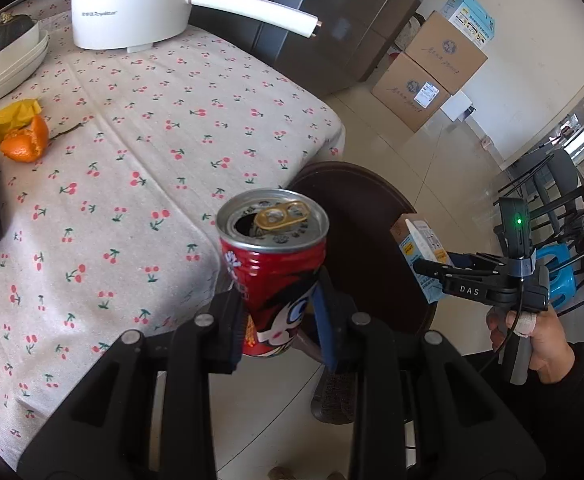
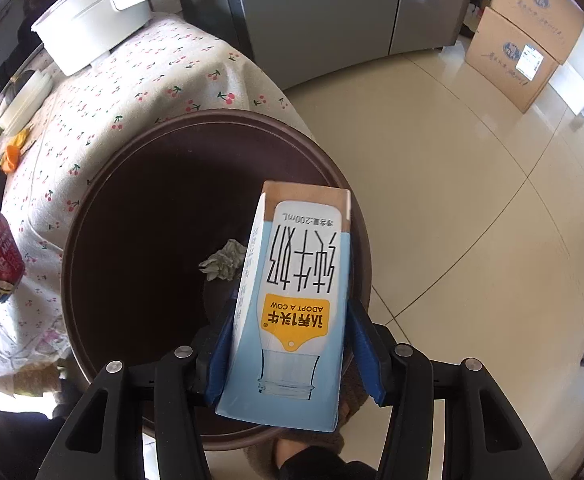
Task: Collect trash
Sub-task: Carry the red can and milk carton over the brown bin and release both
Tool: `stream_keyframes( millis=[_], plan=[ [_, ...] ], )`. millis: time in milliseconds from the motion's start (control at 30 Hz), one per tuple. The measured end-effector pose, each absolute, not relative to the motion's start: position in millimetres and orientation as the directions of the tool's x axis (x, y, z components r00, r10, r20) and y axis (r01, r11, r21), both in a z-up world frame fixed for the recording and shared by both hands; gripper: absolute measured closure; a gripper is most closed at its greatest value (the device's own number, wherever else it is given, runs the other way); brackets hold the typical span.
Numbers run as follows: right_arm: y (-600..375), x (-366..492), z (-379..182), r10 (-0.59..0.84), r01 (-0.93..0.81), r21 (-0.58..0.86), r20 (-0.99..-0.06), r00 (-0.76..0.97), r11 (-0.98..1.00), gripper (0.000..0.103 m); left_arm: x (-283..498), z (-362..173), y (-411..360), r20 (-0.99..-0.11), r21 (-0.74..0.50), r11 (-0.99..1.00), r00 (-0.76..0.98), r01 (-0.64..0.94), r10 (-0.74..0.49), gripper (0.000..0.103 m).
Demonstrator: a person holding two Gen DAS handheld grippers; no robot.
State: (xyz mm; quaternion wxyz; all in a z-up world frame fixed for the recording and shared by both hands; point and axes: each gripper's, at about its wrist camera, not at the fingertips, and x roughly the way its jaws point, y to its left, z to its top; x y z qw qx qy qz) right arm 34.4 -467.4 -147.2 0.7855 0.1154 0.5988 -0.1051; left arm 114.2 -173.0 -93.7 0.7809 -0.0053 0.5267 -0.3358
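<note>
Left wrist view: we clamp the red can [image 1: 273, 276] in the left gripper [image 1: 280, 320], short of the bin [image 1: 372, 216]. Our right gripper [image 2: 288, 356] pinches the milk carton [image 2: 292, 304], half-spread, over the bin. Next: release the carton, then bring the can across.

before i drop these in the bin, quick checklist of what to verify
1. Milk carton clamped between the right gripper fingers: ok.
2. Carton over the brown bin opening: ok.
3. Red can gripped by the left gripper: ok.
4. Can over the bin: not ok, it hangs by the table edge beside the rim.
5. Room in the bin: ok, only a crumpled tissue shows at the bottom.
6. Can empty: cannot tell, it is open but its inside is dark.
</note>
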Motion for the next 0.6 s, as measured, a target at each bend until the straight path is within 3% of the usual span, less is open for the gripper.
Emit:
stream_keyframes(
  millis=[67, 600],
  plan=[
    [-472, 32, -145, -0.018, 0.312, 0.069, -0.963, 0.267, 0.948, 0.044, 113, -98, -185, -0.819, -0.367, 0.76, 0.202, 0.536, -0.538, 0.071],
    [-494, 24, -140, -0.015, 0.35, 0.09, -0.958, 0.286, 0.932, 0.041, 108, -121, -232, -0.842, -0.338, 0.719, 0.146, 0.608, -0.52, 0.071]
  ],
)
